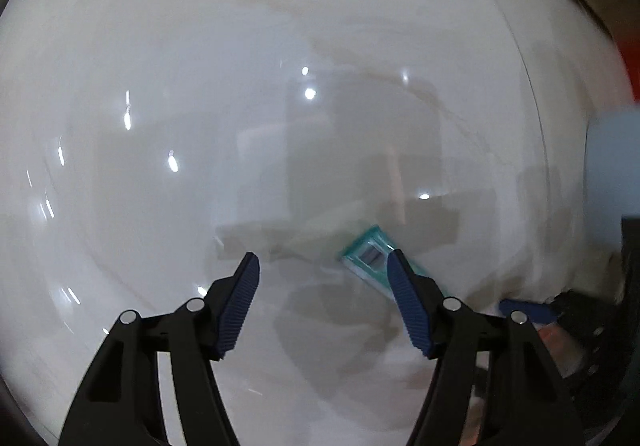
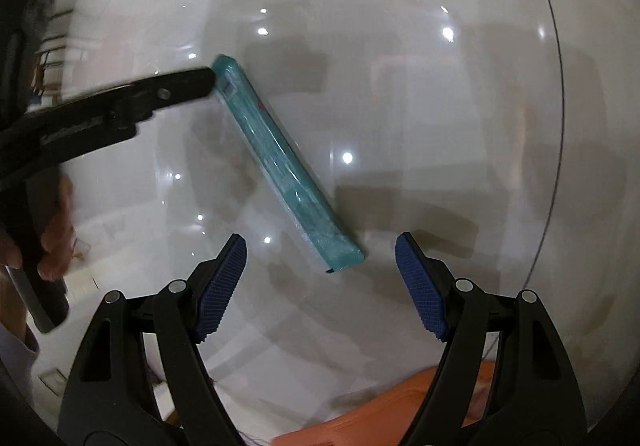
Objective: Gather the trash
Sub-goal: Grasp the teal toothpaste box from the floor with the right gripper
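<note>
Glossy white floor, teal box lying flat, left tongs apart at its end, right tongs apart.

The left tool points down at a glossy white worktop dotted with light reflections. Its blue ribbed fingers stand apart with nothing pressed between them. A teal box lies flat on the worktop, partly hidden behind the right-hand finger. Another blue fingertip shows at the right edge.
</note>
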The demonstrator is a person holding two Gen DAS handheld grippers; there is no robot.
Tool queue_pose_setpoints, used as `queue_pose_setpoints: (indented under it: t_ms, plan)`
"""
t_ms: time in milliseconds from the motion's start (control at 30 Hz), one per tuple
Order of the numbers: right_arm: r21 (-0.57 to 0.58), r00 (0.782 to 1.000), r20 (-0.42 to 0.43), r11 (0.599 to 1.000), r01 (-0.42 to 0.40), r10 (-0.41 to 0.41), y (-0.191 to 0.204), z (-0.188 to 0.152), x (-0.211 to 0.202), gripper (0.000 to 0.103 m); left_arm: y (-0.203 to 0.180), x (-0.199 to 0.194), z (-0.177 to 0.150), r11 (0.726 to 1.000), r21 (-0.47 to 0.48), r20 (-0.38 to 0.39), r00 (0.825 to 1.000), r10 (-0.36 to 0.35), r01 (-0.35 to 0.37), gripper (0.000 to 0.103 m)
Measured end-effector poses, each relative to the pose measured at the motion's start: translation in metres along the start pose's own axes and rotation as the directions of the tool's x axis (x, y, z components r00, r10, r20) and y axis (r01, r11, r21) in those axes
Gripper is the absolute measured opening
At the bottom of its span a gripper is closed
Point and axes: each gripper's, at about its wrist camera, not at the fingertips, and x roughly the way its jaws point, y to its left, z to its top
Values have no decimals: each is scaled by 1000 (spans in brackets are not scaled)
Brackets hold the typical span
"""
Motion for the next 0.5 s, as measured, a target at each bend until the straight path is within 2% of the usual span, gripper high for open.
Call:
queue_pose_setpoints:
  t_ms: [67,133,233,267,300,333,367,400,500]
  plan:
    - [-18,999,43,999,34,-33,4,-4,-3,77,-5,0,4,998,68,-6,1000,-17,18,71]
    - [-67,992,92,993,96,-90,16,-8,3,77,-7,2,15,991,123,-40,998,-54,58,71]
    - [-116,970,159,973,201,-182,33,-16,7,72,-22,6,13,975,201,-71,994,-80,93,71]
    - [-162,959,182,955,247,-217,40,-16,8,58,-26,6,11,968,231,-70,994,-80,94,71]
    - [-203,935,221,925,322,-277,44,-23,9,34,-28,6,10,965,246,-68,995,-80,94,71]
    - [-202,910,254,902,381,-327,42,-28,8,26,-28,6,9,961,255,-72,994,-87,103,71]
    - [-189,906,265,903,386,-331,36,-28,6,11,-31,6,5,957,264,-76,992,-101,118,71]
    - [-137,912,260,923,360,-317,27,-25,3,4,-32,8,7,955,273,-70,992,-103,118,72]
    - [-29,959,226,982,185,-174,-2,-14,-3,0,-35,6,3,945,317,-45,996,-72,83,72]
